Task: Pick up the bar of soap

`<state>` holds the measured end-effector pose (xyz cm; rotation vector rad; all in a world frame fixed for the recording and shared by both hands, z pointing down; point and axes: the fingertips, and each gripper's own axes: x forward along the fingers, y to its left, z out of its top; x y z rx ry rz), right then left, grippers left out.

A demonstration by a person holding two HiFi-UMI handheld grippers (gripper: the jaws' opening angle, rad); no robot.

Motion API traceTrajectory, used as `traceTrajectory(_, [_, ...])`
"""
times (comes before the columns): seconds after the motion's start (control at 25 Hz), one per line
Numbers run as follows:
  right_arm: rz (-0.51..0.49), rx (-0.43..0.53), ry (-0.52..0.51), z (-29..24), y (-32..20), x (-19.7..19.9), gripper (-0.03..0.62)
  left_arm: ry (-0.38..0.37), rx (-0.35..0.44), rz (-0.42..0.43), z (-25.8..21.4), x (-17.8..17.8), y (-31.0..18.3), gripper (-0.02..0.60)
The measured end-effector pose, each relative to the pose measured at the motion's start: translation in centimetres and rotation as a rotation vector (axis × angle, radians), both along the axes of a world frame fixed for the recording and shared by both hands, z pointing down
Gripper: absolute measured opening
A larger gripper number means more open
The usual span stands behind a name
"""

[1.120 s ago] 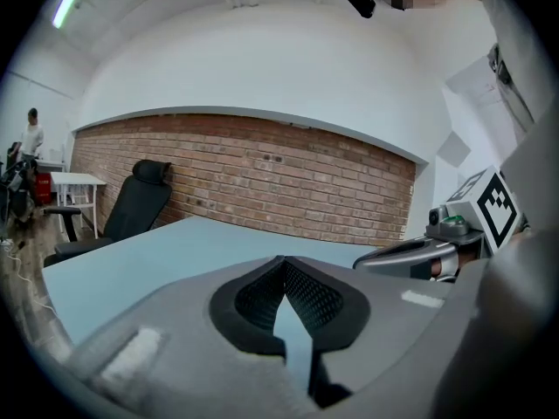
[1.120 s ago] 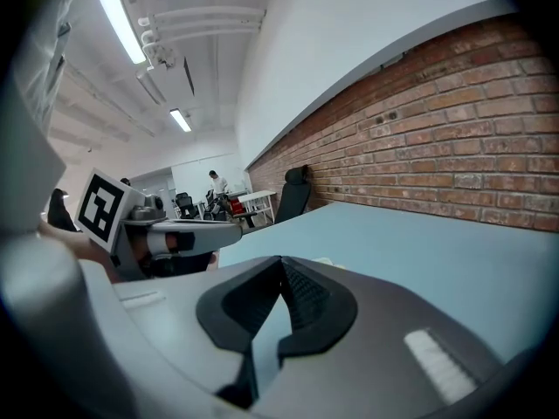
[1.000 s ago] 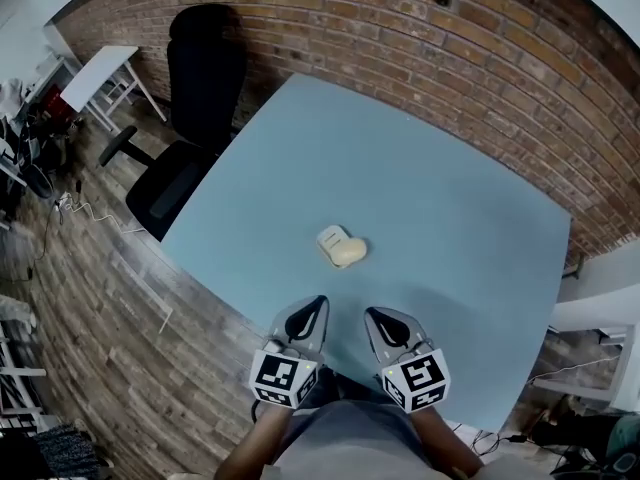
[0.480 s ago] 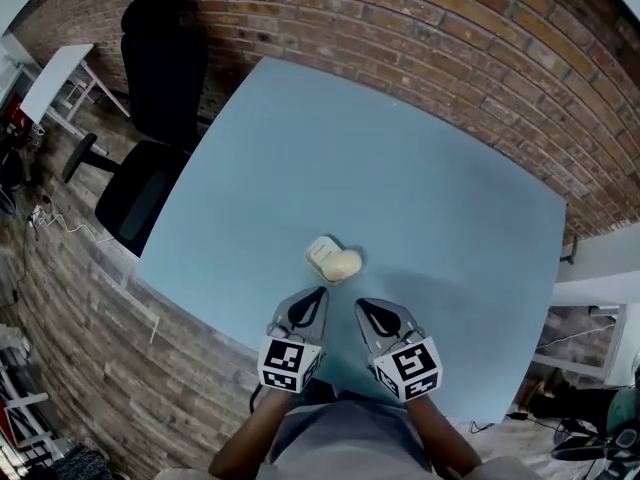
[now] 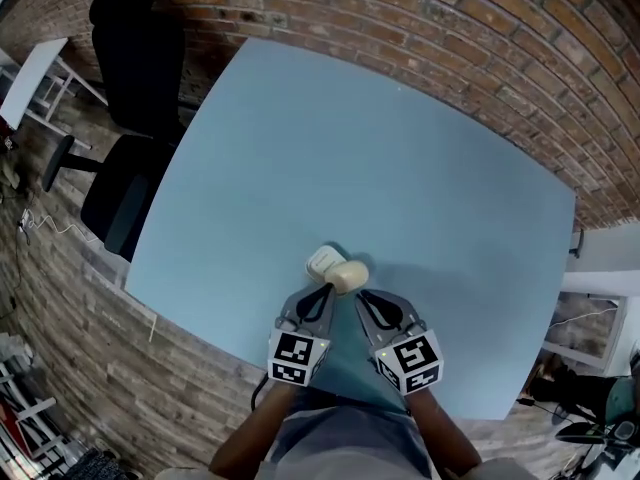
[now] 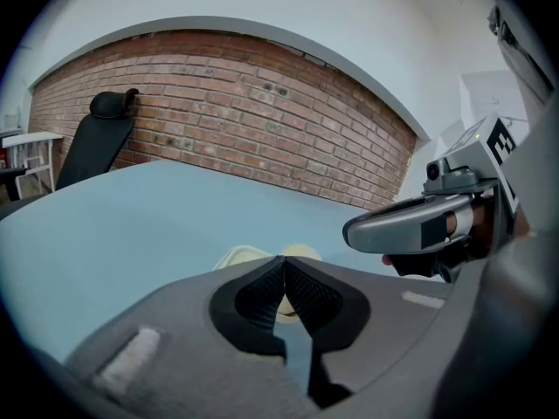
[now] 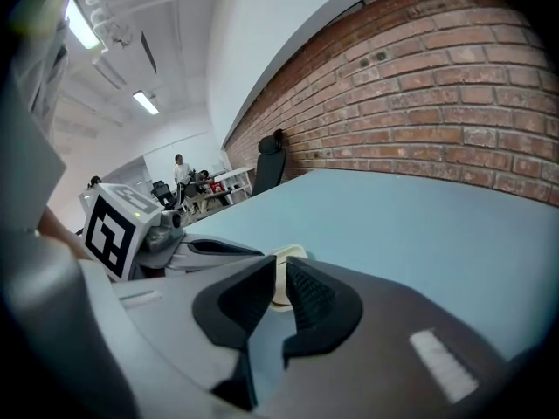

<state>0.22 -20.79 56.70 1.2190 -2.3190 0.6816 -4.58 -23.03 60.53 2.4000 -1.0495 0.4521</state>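
Overhead, a black office chair (image 5: 130, 118) stands at the far left, beside a pale blue worktop (image 5: 420, 168) set against a brick wall (image 5: 450, 18). Toward the worktop's near edge lies the cream bar of soap (image 5: 349, 275), touching a white object (image 5: 323, 262) on its left. Just near of the soap, the left gripper (image 5: 318, 303) has its fingers pressed together, empty. Beside it, the right gripper (image 5: 368, 303) is opening its fingers to a narrow gap with nothing between them. The soap sits just beyond both tips.
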Motion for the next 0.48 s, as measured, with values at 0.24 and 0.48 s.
traceTrajectory(0.24, [0.034, -0.039, 0.035, 2.0, -1.2, 1.2, 0.091, -0.013, -0.026, 0.034, 2.1, -0.4, -0.5, 0.005])
traceTrajectory(0.48, [0.064, -0.116, -0.017, 4.4, -2.6, 1.9, 0.178, -0.002, -0.024, 0.049, 2.7, -0.3, -1.0, 0.005])
